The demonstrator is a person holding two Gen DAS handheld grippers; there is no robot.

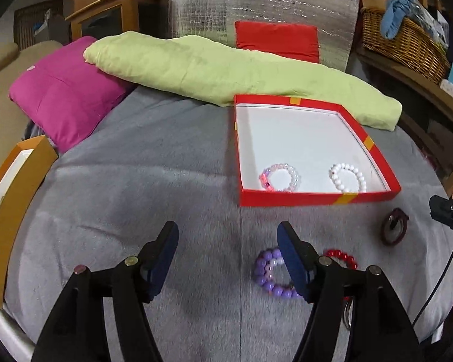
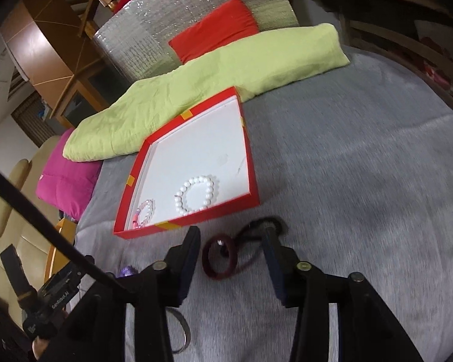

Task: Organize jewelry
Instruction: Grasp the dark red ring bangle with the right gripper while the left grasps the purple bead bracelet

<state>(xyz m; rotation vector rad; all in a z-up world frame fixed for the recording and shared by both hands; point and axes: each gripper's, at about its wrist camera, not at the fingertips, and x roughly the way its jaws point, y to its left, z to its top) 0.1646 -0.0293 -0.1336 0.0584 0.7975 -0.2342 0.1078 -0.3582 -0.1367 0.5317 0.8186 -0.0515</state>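
On a grey blanket (image 1: 136,181) spread over a bed, two hand-held grippers hang above scattered jewelry. Nearest the left gripper (image 1: 228,238), whose jaws stand apart with nothing between them, lie a purple bead bracelet (image 1: 267,274) and, just beside it, a red bead bracelet (image 1: 344,258) partly hidden behind the right-hand finger. Seen from the other wrist, the right gripper (image 2: 232,241) also has its jaws apart and empty; a dark maroon ring-shaped band (image 2: 219,256) lies on the blanket between and just beyond its fingertips, with a dark cord or strap (image 2: 256,226) trailing beside it (blur makes its make hard to tell). A thin metal bangle (image 2: 182,328) shows close under the right gripper's left finger.

Farther out sits the red shallow box (image 1: 290,197), white inside, its corners patched with yellow tape. Two bracelets rest in its near end, apart from each other: a pink-and-clear bead bracelet (image 1: 280,178) on the left and a white pearl bracelet (image 1: 347,177) on the right. Most of the box floor is bare.

Beyond the box a long lime-green cushion (image 1: 226,72) lies across the bed, touching the box's far edge, with a magenta pillow (image 1: 66,90) at its left end. Behind them stand a silver quilted panel (image 1: 256,0) with a red pillow (image 1: 276,40) against it, and a wicker basket (image 1: 404,42) of cloth on a shelf at right.
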